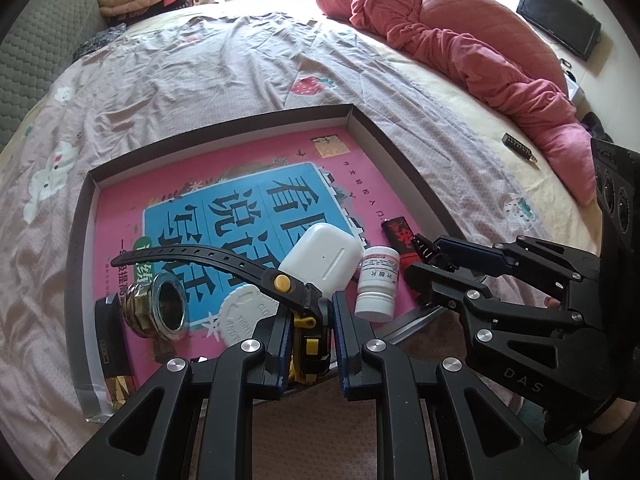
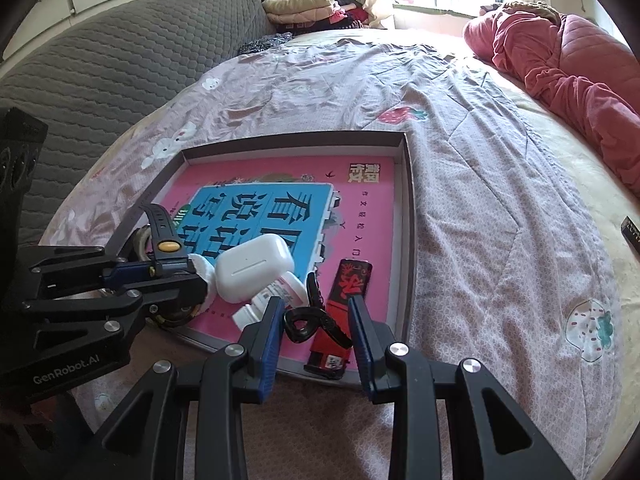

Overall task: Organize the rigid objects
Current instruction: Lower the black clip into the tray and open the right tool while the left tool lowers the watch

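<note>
A shallow box lid (image 1: 362, 118) (image 2: 406, 144) lined with a pink book lies on the bed. In it are a white earbud case (image 1: 320, 256) (image 2: 254, 266), a white pill bottle (image 1: 378, 280) (image 2: 276, 294), a red lighter (image 1: 400, 236) (image 2: 344, 316), a brass fitting (image 1: 156, 310), a white cap (image 1: 244, 314) and a dark box (image 1: 110, 330). My left gripper (image 1: 310, 340) (image 2: 160, 276) is shut on a black-and-yellow watch (image 1: 306, 334) whose strap (image 1: 192, 254) sticks up left. My right gripper (image 2: 314, 328) (image 1: 424, 256) is open around a black hair clip (image 2: 310, 318) over the lid's near edge.
A pink quilt (image 1: 460, 40) (image 2: 568, 72) is bunched at the bed's far right. A grey headboard cushion (image 2: 100, 64) stands at left, folded clothes (image 2: 304, 8) at the back. A small dark object (image 1: 520, 148) lies on the sheet right of the lid.
</note>
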